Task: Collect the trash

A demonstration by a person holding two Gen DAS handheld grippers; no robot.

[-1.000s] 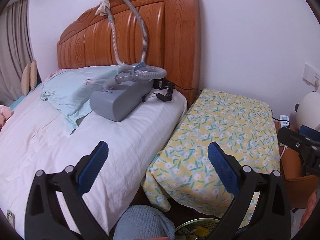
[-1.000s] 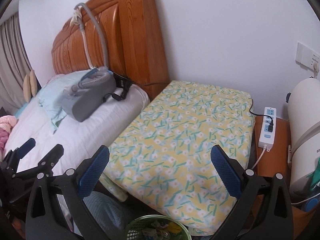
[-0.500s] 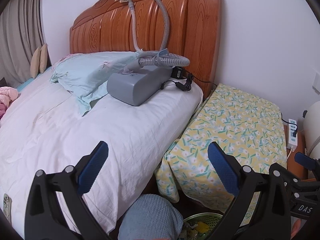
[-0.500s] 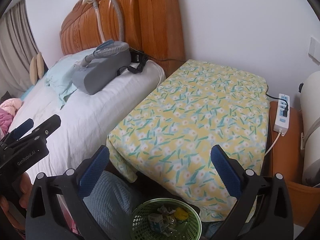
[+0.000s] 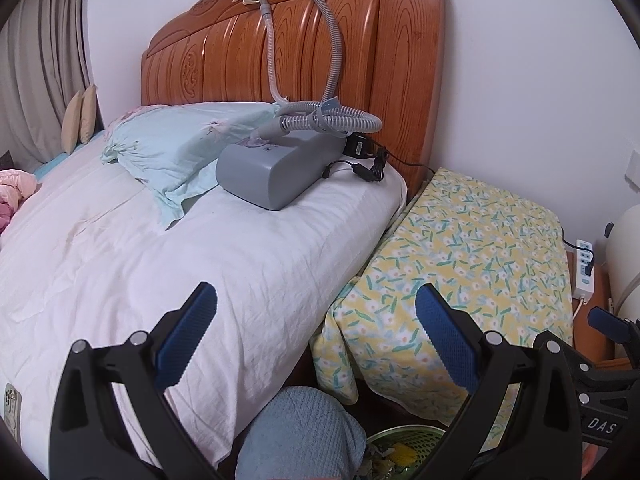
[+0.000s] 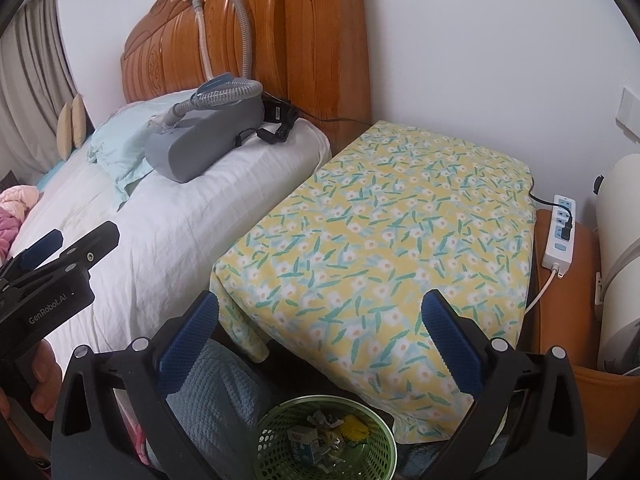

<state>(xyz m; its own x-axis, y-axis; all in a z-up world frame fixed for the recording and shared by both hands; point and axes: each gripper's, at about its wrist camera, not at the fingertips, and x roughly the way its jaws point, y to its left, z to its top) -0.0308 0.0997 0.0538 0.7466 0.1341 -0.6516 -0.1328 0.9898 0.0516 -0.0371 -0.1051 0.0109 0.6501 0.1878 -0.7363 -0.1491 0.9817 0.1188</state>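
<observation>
A green mesh waste basket (image 6: 326,442) sits on the floor below the bedside, holding crumpled paper, a small carton and a yellow scrap (image 6: 354,427). Its rim (image 5: 404,438) shows at the bottom of the left wrist view. My right gripper (image 6: 318,336) hangs open above the basket with nothing between its blue pads. My left gripper (image 5: 316,326) is open too, over the white sheet at the bed's edge, and holds nothing. The left gripper also shows from the side (image 6: 52,264) in the right wrist view, held by a hand (image 6: 44,368).
A bed with white sheet (image 5: 140,264), a grey breathing machine (image 5: 276,168) with hose and a wooden headboard (image 5: 304,40) fills the left. A floral-covered bedside table (image 6: 384,236) stands beside it. A power strip (image 6: 560,232) lies at the right. Blue knitted cloth (image 6: 216,396) is beside the basket.
Both views have drawn back and swung left, so the bed and table look farther and more of the basket shows. Both grippers stay open and hold nothing.
</observation>
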